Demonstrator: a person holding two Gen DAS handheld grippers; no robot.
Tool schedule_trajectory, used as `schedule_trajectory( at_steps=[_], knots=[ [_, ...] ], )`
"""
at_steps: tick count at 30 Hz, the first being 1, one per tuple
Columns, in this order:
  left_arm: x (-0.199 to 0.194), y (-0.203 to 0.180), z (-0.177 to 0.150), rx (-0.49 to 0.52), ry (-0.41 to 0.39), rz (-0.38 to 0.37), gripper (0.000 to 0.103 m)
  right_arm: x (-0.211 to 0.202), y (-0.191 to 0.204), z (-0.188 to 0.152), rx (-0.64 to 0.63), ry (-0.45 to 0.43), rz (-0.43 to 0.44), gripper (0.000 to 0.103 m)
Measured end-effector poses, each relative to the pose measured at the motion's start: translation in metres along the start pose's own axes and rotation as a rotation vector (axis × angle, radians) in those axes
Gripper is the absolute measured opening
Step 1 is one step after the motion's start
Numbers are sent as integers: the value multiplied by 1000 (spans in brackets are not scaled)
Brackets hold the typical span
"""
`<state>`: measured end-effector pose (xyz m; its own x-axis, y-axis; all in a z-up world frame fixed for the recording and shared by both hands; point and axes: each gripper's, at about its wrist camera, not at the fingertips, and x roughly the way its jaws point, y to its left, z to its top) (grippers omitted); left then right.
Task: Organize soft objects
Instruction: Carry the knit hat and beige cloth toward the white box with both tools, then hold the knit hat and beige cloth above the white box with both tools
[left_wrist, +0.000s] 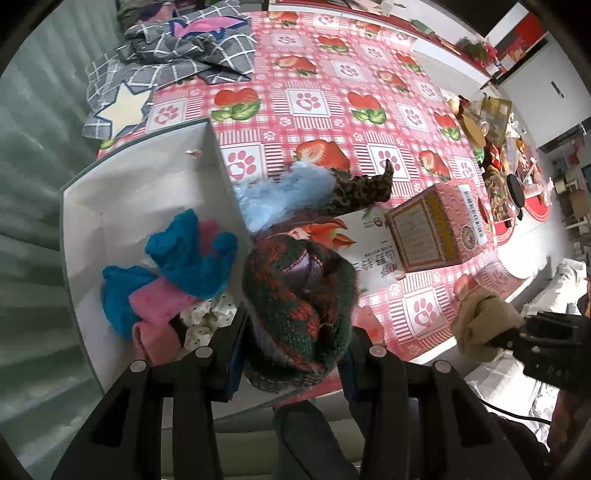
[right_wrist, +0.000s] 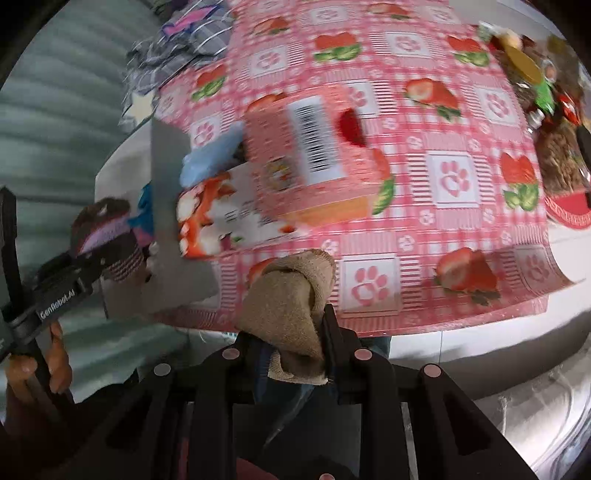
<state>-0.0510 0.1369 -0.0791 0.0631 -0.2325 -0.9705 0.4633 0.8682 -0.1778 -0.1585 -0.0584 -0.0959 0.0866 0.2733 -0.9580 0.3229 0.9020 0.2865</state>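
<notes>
Left wrist: chunky knit bundle (left_wrist: 295, 314), probably wool, pinched.

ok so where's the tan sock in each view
Left wrist view: the tan sock is at the lower right, off the table edge, clamped in the right gripper.
Right wrist view: the tan sock is at centre bottom, held between the jaws, in front of the table edge.
Shared landmark: the pink box with the barcode stands on the strawberry tablecloth in both views.
</notes>
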Motion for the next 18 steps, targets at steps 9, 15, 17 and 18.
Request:
schedule_trajectory(
  at_steps=[9,15,17,18],
  knots=[
    [-9,31,-12,-84,-23,6,45,5,42,7,-125,10,-16,26],
    [-10,46,-19,-130,-29,6,45,6,59,11,-169,13,-23,26],
    [-10,50,-21,-142,-29,5,45,6,64,12,-179,14,-24,26],
    [-10,52,-22,-147,-30,5,45,6,65,12,-182,14,-25,26]
  ],
)
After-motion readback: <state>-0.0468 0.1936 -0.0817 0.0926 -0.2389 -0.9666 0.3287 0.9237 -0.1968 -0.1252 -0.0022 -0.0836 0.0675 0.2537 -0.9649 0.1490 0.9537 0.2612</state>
